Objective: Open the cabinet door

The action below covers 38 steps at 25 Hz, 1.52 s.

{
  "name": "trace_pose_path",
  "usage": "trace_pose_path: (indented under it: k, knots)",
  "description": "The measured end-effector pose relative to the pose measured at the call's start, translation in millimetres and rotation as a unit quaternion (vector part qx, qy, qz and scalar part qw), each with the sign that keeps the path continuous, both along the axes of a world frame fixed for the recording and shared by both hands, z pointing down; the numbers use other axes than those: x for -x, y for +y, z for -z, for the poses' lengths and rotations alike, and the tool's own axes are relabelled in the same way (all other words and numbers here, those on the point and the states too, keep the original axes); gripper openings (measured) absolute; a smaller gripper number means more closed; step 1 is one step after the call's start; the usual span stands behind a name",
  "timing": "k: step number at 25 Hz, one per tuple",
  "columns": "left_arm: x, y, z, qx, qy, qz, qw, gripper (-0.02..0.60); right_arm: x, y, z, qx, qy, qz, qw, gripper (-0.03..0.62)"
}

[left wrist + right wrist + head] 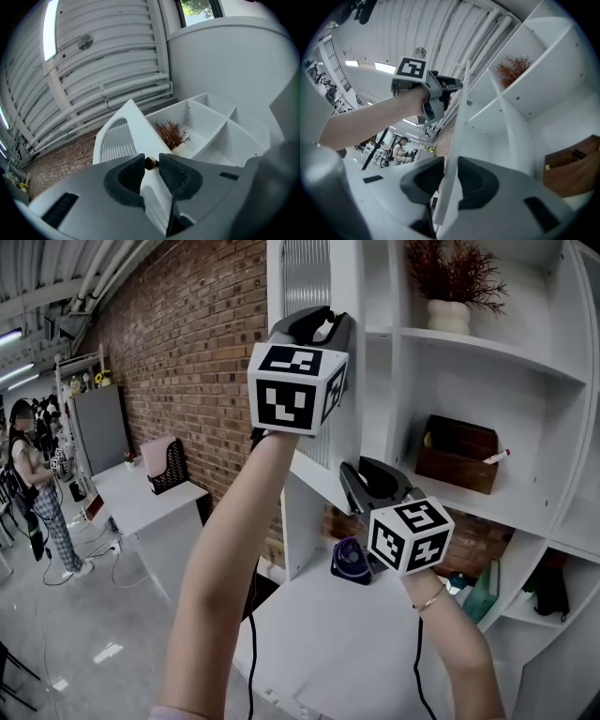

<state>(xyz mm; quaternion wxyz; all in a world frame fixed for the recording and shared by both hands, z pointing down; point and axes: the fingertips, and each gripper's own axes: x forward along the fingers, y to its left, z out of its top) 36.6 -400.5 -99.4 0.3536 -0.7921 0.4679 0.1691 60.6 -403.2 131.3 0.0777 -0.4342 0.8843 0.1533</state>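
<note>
Since the cabinet door (pixel 305 282) stands swung well out from the white shelf unit (pixel 487 352), edge-on to me at the left of the open shelves, I judge the opening nearly done. Its small dark knob (pixel 150 162) sits between the tips of my left tongs (pixel 319 326), which stand apart without clearly pinching it, so that hand looks to be only guiding. My right tongs (pixel 451 174), lower down, are closed on the door's thin edge to steady the panel. Beyond, a potted plant (pixel 450 310) and a brown box (pixel 459 456) sit on the shelves above the tabletop (pixel 319 643)
</note>
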Motion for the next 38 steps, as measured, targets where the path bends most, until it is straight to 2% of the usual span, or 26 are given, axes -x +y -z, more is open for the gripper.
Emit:
trace_pose_path:
  k: [11,20,28,38]
  knots:
    - [33,22,1,-0.003,0.008,0.030,0.9995,0.094,34,25,1,-0.015,0.028,0.024,0.999,0.086]
    - [57,34,1,-0.004,-0.003,0.052,0.9986,0.087,59,38,0,-0.025,0.033,0.037,0.998,0.091]
    - [94,45,1,-0.011,0.004,0.052,0.9986,0.075,96,52,-1,-0.030,0.038,0.049,0.998,0.092]
    - [129,52,-2,0.006,0.014,0.038,0.9992,0.055,130,59,-1,-0.034,0.027,0.041,0.998,0.100]
